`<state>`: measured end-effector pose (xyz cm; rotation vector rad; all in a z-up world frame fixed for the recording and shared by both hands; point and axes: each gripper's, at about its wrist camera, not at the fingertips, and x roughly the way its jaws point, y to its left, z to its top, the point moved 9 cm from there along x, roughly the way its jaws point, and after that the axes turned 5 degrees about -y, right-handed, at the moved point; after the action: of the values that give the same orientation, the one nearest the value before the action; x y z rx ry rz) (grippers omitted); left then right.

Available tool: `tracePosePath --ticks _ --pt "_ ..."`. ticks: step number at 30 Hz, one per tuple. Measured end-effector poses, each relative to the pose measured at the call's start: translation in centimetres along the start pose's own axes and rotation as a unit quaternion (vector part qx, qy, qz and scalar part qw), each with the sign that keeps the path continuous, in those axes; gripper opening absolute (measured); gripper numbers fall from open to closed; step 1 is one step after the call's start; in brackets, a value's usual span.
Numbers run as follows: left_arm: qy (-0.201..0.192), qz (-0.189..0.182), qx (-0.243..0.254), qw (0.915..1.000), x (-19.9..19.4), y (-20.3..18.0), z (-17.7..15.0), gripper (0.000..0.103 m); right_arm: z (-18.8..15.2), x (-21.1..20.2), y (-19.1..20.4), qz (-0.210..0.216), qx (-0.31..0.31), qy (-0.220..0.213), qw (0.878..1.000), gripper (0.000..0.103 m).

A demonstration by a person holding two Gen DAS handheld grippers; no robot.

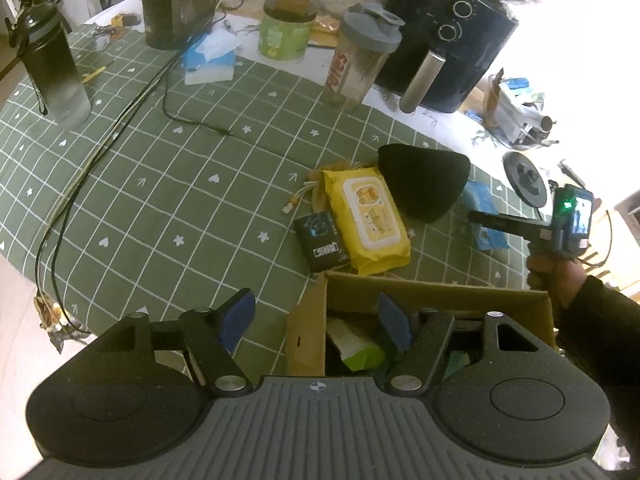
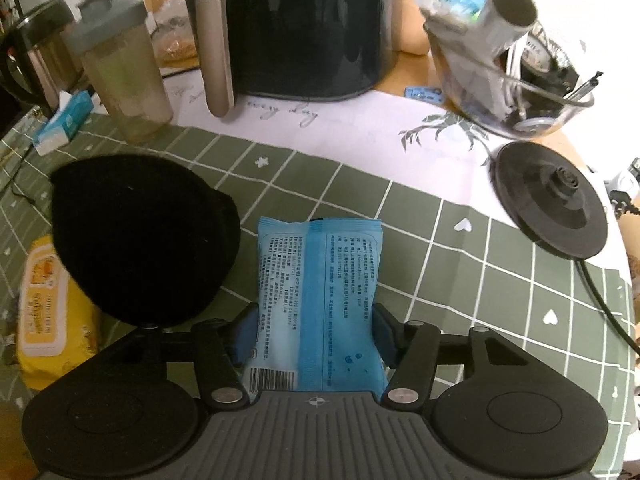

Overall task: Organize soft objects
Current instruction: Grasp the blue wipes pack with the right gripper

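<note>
My right gripper (image 2: pixel 316 332) is shut on a blue tissue pack (image 2: pixel 320 292), its pads pressing both long sides, just above the green checked tablecloth (image 2: pixel 460 280). A black knit hat (image 2: pixel 144 240) lies to its left, partly over a yellow wet-wipes pack (image 2: pixel 48 312). In the left wrist view my left gripper (image 1: pixel 316 320) stands open over the left wall of an open cardboard box (image 1: pixel 440 292) that holds a green pack (image 1: pixel 360 352). Beyond the box lie the yellow wipes (image 1: pixel 368 220), a small black packet (image 1: pixel 320 242) and the hat (image 1: pixel 424 180). The right gripper (image 1: pixel 480 218) shows at the right edge.
An air fryer (image 2: pixel 304 28), a shaker cup (image 2: pixel 124 68) and a glass bowl of clutter (image 2: pixel 512 80) stand at the back. A kettle base (image 2: pixel 552 208) with its cord sits right. A dark bottle (image 1: pixel 52 64) and cables (image 1: pixel 120 120) occupy the left.
</note>
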<state>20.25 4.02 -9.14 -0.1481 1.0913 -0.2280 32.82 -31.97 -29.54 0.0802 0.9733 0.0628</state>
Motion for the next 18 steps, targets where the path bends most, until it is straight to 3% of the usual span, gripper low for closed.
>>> tracePosePath --ticks 18 --pt "-0.025 -0.018 0.027 0.9991 1.7 0.0 3.8 0.067 2.3 -10.5 0.8 0.050 0.036 -0.045 0.997 0.061"
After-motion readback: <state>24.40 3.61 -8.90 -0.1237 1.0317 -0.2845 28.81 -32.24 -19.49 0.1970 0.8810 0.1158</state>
